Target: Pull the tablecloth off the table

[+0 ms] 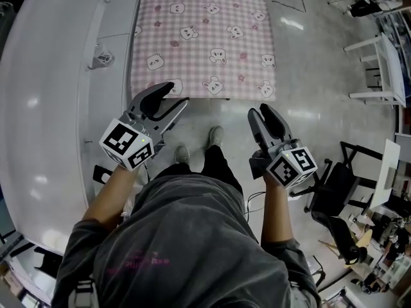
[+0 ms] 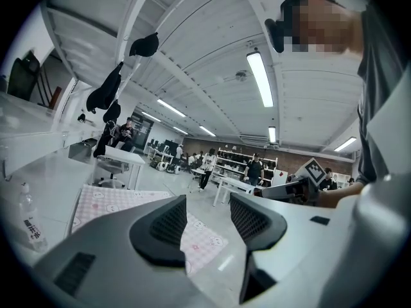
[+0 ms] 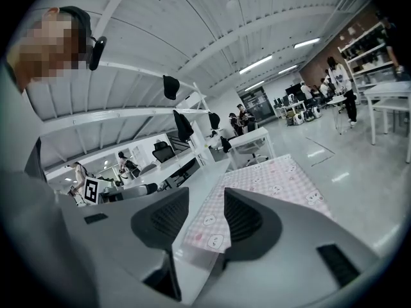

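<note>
Pink checked tablecloth [image 1: 204, 40] lies flat over the table [image 3: 192, 256] straight ahead of me, near edge hanging just past my shoes [image 1: 199, 145]. My left gripper [image 1: 176, 94] is at the cloth's near left corner, jaws apart, nothing between them. My right gripper [image 1: 258, 110] is just short of the near right corner, jaws also apart and empty. A bottle [image 2: 29, 217] stands on the white bench [image 1: 45, 108] to my left.
</note>
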The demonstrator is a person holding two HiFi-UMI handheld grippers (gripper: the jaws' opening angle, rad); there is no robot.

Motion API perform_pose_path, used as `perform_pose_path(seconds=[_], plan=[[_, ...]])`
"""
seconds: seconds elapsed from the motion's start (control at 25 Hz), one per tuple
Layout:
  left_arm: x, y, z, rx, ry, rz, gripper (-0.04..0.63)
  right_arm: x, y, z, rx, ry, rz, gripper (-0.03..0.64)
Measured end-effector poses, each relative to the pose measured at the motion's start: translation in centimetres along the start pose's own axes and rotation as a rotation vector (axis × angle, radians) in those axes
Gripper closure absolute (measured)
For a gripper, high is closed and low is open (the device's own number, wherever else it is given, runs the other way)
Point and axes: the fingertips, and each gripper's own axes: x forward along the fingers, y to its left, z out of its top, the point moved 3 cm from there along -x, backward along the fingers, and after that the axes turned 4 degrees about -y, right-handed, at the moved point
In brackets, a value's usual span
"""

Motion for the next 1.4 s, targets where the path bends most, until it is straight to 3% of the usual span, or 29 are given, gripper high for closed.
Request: perform_pose_path(seconds=[0.64, 1.2, 1.4], plan=[[8.1, 3.6, -7.0, -0.077, 0.103, 0.157, 0.387, 6.3, -13.6, -0.3, -0.017, 0.146, 0.042, 0.463], [14.8, 5.7, -19.4, -0.175, 0.186, 0.280, 0.387, 10.8, -27.7, -6.0, -0.047, 0.282, 0.022, 0.463], [14.9, 6.0, -23.7, -0.235, 0.261, 0.328, 0.387, 11.8, -32.0, -7.8, -0.043, 0.328, -0.015, 0.463]])
